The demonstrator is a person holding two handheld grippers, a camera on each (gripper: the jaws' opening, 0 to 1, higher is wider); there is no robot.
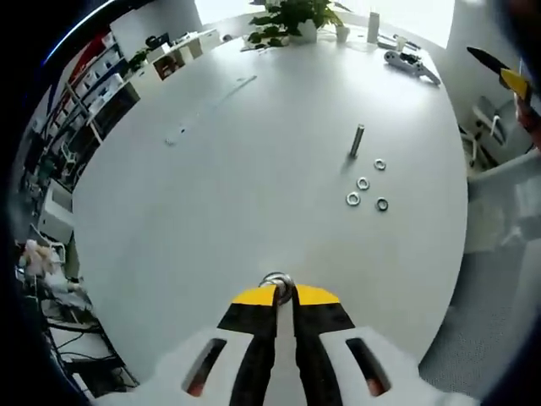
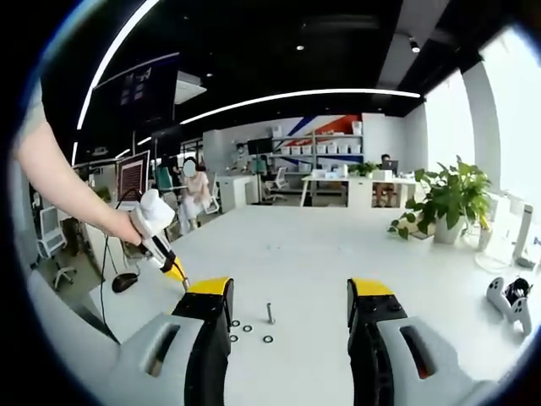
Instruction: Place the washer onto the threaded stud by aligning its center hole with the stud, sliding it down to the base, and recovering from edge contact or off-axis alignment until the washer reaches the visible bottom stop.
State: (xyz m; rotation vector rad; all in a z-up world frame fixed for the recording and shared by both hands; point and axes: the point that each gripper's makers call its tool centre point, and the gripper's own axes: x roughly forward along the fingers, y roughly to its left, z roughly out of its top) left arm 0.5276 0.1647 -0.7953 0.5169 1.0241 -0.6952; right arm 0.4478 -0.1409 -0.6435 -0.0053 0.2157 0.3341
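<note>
left tool (image 1: 276,294) pinching washer (image 1: 276,282), threaded stud (image 1: 357,140) upright, no legible writing

The table (image 1: 237,203) is white, the stud (image 1: 357,140) grey, and the washers (image 1: 367,184) at its five o'clock silver. Both grippers (image 2: 289,296) wear yellow tips on black jaws with white bodies. The plant (image 2: 452,194) looks green.

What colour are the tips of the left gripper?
Yellow tips on black, best in the left gripper view.

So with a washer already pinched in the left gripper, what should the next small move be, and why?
Probably carry the left gripper forward toward the threaded stud. Its jaws are shut on a washer, while the stud stands upright well ahead on the white table, beside four loose washers. The right gripper is open.
</note>
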